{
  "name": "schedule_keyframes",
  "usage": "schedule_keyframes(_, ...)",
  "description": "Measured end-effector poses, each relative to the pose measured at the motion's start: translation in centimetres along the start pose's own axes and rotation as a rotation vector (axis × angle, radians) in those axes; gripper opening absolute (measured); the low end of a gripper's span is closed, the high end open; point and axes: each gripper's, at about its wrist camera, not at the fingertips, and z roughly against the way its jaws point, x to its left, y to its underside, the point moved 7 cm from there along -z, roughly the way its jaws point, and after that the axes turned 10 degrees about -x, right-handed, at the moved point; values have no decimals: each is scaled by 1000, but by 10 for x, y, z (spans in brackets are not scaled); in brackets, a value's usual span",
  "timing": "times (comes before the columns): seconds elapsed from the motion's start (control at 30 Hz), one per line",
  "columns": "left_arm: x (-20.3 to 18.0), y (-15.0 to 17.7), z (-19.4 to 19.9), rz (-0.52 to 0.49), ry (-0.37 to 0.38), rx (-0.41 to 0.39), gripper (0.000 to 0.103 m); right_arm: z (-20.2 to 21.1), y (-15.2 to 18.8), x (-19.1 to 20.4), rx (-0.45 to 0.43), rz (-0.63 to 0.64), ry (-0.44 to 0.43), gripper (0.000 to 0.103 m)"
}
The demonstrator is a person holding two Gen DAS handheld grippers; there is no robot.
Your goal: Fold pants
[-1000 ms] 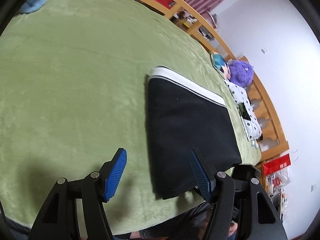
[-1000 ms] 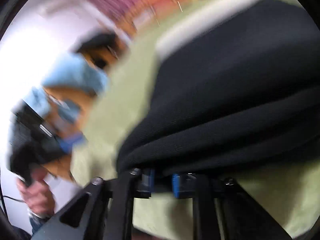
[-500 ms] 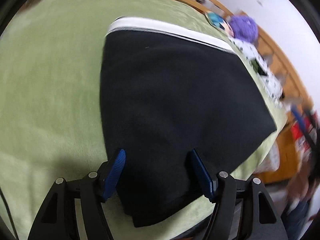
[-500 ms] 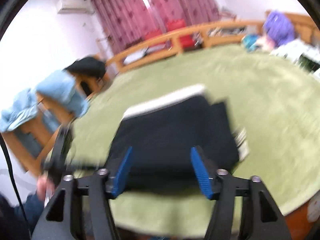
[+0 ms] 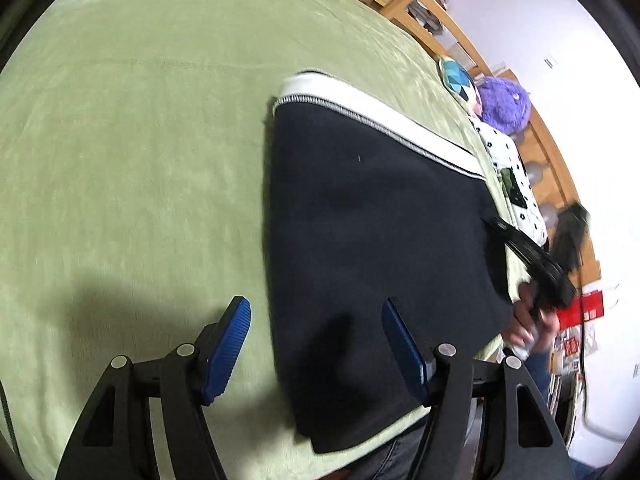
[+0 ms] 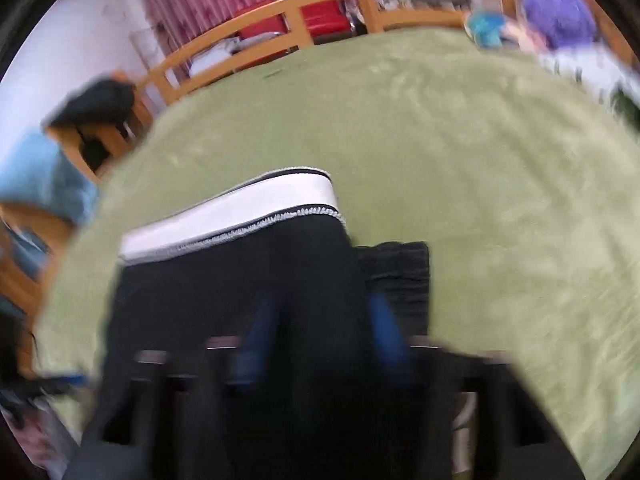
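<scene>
Black pants (image 5: 368, 240) with a white waistband (image 5: 380, 120) lie folded flat on the green blanket (image 5: 140, 160). My left gripper (image 5: 318, 340) hovers open over their near left edge, one pad over the blanket and the other over the black cloth, gripping nothing. In the right wrist view the pants (image 6: 240, 288) fill the lower middle, with a black cuff (image 6: 396, 272) poking out at the right. My right gripper (image 6: 320, 324) is blurred above them; its blue pads stand apart, the jaws are closing, and no cloth is pinched. The left wrist view shows that gripper (image 5: 532, 256) by the pants' right edge, held in a hand (image 5: 528, 320).
A wooden rail (image 6: 320, 4) runs round the bed's far side. A purple plush (image 5: 504, 104) and a dotted white cloth (image 5: 516, 184) lie at the right edge. Blue cloth (image 6: 44, 176) hangs over wooden furniture at the left. Open blanket stretches beyond the pants.
The right gripper let go of the black cloth, opened and drew back and up, and the pants now lie flat. The left gripper swung over the pants, then shifted to their left edge.
</scene>
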Motion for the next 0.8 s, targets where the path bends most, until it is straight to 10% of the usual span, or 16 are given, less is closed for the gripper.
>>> schedule_keyframes(0.1,-10,-8,0,-18,18,-25,66,40,-13,-10,-130,-163,-117,9)
schedule_keyframes(0.27,-26,-22,-6,-44,53,-47,68,29,19,-40,-81,-216,13,10)
schedule_keyframes(0.33,-28,-27,-18,-51,47,-28,68,17,35,-56,-79,-295,-4,17)
schedule_keyframes(0.43,-29,-30,-30,-49,46,-11,68,27,36,-70,-84,-366,33,58)
schedule_keyframes(0.67,-21,-31,-80,-31,38,40,71,38,57,-61,30,-310,-43,61)
schedule_keyframes(0.8,-31,-38,-96,-55,66,31,72,14,75,-56,119,-331,-82,83)
